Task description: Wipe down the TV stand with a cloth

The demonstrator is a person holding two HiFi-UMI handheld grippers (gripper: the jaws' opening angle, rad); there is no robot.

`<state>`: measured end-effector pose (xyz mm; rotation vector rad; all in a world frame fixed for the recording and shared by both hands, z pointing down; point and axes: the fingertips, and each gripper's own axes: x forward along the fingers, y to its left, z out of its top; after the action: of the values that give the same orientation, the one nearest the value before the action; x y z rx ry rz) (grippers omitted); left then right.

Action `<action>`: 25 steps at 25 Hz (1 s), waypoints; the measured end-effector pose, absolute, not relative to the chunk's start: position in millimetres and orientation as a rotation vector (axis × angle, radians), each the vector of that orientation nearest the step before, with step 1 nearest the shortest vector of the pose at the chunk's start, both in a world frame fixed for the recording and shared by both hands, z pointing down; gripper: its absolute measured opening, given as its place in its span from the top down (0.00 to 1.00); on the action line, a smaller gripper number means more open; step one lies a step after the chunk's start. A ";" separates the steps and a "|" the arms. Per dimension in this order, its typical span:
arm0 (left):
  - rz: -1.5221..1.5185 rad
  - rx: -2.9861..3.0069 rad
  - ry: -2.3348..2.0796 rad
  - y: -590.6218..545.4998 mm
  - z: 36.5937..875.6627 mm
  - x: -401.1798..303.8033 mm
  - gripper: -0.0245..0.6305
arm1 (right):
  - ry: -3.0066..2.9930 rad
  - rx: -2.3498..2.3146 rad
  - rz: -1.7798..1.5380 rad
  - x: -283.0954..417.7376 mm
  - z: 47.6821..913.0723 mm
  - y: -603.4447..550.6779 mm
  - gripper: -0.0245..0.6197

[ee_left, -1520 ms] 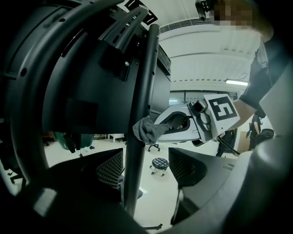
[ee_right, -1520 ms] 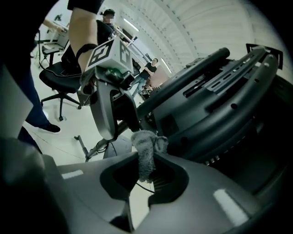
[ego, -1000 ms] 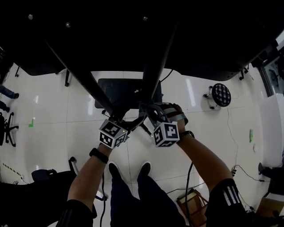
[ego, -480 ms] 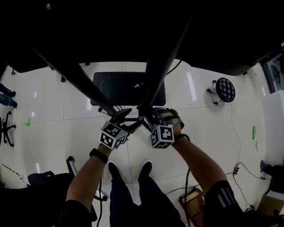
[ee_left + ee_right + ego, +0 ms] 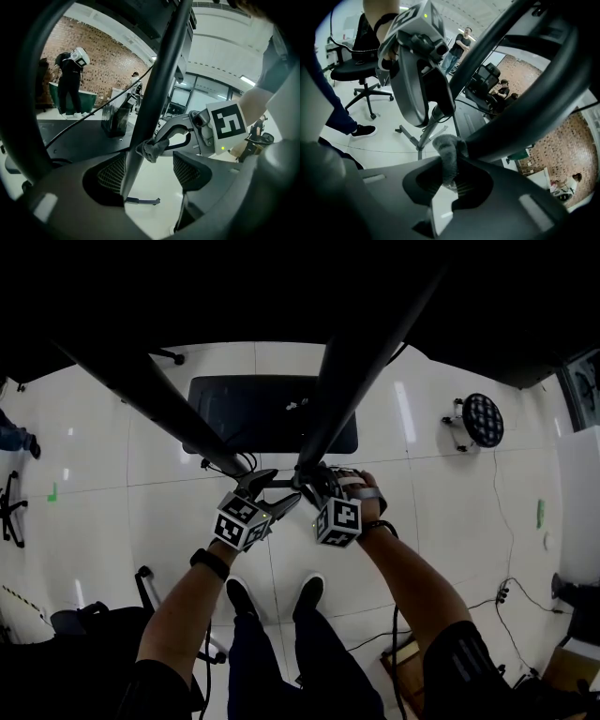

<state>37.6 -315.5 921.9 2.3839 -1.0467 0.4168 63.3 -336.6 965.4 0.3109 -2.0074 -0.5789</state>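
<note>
The TV stand has two slanting black poles (image 5: 352, 381) rising from a flat black base (image 5: 272, 413) on the white floor. My right gripper (image 5: 449, 180) is shut on a small grey cloth (image 5: 447, 154) and holds it against the right pole (image 5: 525, 108). In the left gripper view that cloth (image 5: 151, 150) touches the pole (image 5: 154, 93) just ahead of my jaws. My left gripper (image 5: 150, 171) is open, the pole standing between its mesh pads (image 5: 187, 171). Both grippers (image 5: 272, 491) (image 5: 311, 486) meet at the pole's lower part.
A round black wheeled stool (image 5: 483, 420) stands on the floor at right. An office chair (image 5: 361, 65) is behind me, another chair's legs (image 5: 150, 592) at lower left. Cables (image 5: 502, 512) trail on the right floor. People stand far off by a brick wall (image 5: 70, 89).
The head view has tilted, so the base sits higher in the frame. The right gripper has edged a little left toward the left one; both stay at the pole.
</note>
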 end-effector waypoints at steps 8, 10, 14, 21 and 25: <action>0.394 2.390 -1.034 -310.3 911.2 29.9 0.44 | -2.048 0.340 -0.419 63.9 966.8 -326.1 0.90; 0.385 2.413 -1.023 -302.9 892.3 28.2 0.44 | -2.113 0.380 -0.370 58.2 940.2 -314.2 0.90; 0.325 2.491 -1.017 -282.0 831.0 20.4 0.45 | -2.263 0.494 -0.229 37.9 866.3 -283.2 0.90; 0.304 2.675 -1.046 -232.1 707.9 0.0 0.48 | -2.377 0.590 -0.234 13.5 749.1 -237.6 0.90; 0.229 2.792 -1.053 -205.0 628.1 -11.7 0.49 | -2.471 0.687 -0.199 12.9 663.1 -217.5 0.90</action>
<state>-11.7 -205.0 628.1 2.7923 -1.0533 0.2291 12.9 -217.5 663.1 0.6870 -2.4715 -0.1987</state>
